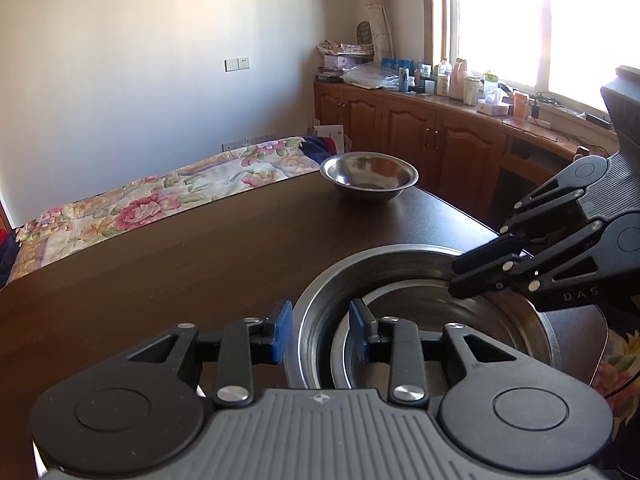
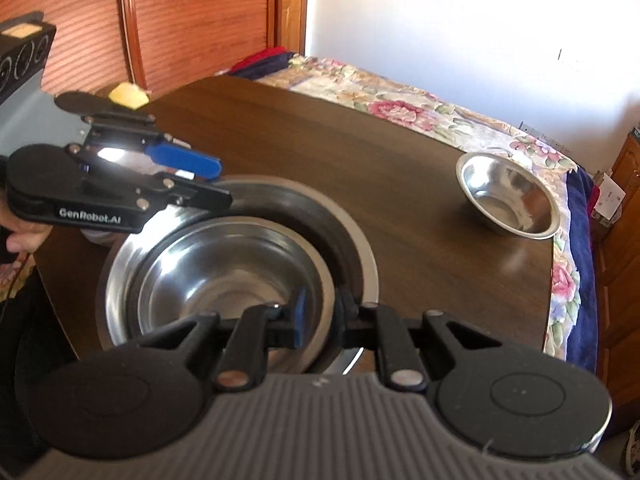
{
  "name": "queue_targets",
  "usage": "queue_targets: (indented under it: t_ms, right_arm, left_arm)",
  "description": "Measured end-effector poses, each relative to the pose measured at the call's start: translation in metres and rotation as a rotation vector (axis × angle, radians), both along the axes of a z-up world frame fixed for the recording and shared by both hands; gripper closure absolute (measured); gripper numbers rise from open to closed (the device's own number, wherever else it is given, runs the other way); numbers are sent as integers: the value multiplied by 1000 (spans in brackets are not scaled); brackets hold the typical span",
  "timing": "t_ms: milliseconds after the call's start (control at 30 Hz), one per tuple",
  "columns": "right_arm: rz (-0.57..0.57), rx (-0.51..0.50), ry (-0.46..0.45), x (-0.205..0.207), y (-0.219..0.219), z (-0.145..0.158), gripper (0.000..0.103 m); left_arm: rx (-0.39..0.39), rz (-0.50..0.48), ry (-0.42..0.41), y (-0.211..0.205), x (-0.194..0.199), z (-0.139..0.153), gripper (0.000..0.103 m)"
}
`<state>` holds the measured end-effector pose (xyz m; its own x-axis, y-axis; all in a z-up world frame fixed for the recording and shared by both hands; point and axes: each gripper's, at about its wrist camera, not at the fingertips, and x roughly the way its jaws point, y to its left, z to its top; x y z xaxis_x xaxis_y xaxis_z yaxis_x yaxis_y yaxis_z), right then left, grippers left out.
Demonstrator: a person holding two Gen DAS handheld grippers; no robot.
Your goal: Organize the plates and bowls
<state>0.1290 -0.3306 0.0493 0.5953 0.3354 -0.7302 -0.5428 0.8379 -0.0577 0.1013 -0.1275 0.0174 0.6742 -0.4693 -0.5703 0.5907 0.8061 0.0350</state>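
A large steel bowl [image 1: 400, 250] [image 2: 360, 240] stands on the dark wooden table [image 1: 200, 260] [image 2: 320, 140] with a smaller steel bowl [image 1: 420, 312] [image 2: 224, 272] nested inside. My left gripper [image 1: 320, 332] [image 2: 222, 184] is open, its blue pads astride both rims without touching them. My right gripper [image 1: 452, 278] [image 2: 324, 316] straddles the opposite rims with narrow jaws. A thin gap shows beside its blue pad. A third steel bowl [image 1: 368, 176] [image 2: 508, 196] sits alone at the table's far corner.
A bed with a floral cover [image 1: 140, 204] [image 2: 400, 108] runs along the table's far side. Wooden cabinets [image 1: 420, 128] with cluttered tops line the window wall. A yellow object [image 2: 128, 94] lies at the table's edge behind the left gripper. A hand [image 2: 24, 236] holds that gripper.
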Motion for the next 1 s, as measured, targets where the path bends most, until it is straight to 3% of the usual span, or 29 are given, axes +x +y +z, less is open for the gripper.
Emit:
queue_targets:
  t_ms: [533,667,800,1000]
  right_arm:
    - [-174,163,-235,22,-51,15,82]
    - [-227,200,-266,37,-70,12,80]
    - [-275,236,-291,50,-86,4,56]
    - [-318,258,-306,70,-97,-11,46]
  left_arm:
    - [3,23,-34,-27,32,17,53]
    - [25,16,-43,-41,45,23,36]
    - [16,12,-54,-49,59,29,29]
    - [28,12,-80,-68,76,34,15]
